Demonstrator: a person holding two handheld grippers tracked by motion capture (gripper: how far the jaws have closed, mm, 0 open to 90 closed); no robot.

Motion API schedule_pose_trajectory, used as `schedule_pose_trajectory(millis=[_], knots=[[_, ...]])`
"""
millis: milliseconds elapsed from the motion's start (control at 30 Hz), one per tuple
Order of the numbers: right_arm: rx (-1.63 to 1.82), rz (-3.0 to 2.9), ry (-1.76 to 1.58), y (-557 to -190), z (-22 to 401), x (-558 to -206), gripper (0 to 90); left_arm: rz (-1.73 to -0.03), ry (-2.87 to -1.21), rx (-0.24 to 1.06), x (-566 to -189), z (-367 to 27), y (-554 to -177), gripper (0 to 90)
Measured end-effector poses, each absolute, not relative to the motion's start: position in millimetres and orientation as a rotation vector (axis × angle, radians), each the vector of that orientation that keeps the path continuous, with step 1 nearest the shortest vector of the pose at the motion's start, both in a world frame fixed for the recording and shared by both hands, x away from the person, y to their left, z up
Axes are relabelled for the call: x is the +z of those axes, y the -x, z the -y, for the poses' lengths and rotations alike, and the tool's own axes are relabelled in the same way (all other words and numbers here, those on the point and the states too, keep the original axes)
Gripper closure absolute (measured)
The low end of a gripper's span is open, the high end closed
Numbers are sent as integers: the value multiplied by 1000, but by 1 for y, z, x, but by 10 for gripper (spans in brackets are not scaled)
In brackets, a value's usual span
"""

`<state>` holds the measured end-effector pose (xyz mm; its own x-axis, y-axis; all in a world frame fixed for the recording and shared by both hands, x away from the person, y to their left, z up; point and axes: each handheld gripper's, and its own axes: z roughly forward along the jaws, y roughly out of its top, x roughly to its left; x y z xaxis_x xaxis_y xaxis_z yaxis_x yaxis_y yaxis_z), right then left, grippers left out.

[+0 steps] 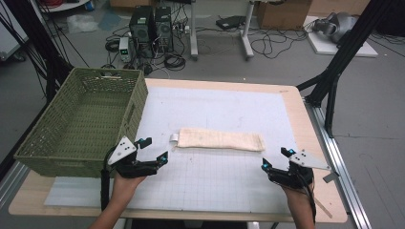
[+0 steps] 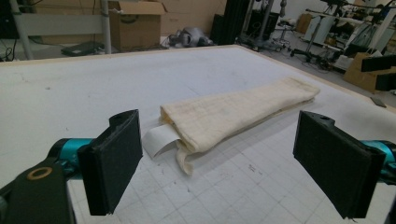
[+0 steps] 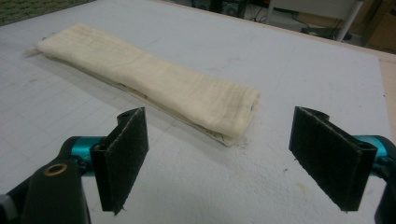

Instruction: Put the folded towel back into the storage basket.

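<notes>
Folded towel (image 1: 220, 139) lies mid-tabletop (image 1: 229, 191), long axis left to right. My left gripper (image 1: 154, 150) sits just near its left end, my right gripper (image 1: 275, 160) near its right end; both jaws apart, empty.

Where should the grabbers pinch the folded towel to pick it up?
Probably at its two short ends: the towel lies flat in a long strip. The left gripper faces the end with the white tag, the right gripper the other end; both are open.
</notes>
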<state>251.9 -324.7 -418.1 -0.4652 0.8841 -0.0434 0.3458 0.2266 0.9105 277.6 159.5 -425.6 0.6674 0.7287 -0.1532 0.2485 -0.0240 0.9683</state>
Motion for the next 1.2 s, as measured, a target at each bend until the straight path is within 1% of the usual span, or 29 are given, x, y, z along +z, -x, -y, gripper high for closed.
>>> schedule_pose_trajectory(millis=[200, 467, 567, 667, 767, 933, 1000, 1200], knots=[[1216, -1916, -1146, -250, 328, -418, 183, -809, -1593, 447, -426, -157, -277, 159], [1212, -1915, -1165, -249, 327, -417, 182, -781, -1592, 470, -423, -157, -276, 161], [1206, -1922, -1160, -250, 327, -418, 182, -739, -1581, 503, -422, -156, -275, 160], [1202, -1927, -1161, -251, 326, -418, 182, -744, -1596, 528, -423, -155, -276, 160], [1198, -1932, -1153, -252, 326, -419, 182, -762, -1606, 516, -423, -155, -277, 160], [1208, -1936, -1136, -251, 324, -419, 177, -780, -1581, 454, -422, -157, -278, 159], [1212, -1937, -1132, -251, 324, -419, 164, -792, -1580, 447, -422, -156, -278, 159], [1197, -1946, -1134, -251, 323, -420, 164, -797, -1573, 448, -417, -154, -278, 159]])
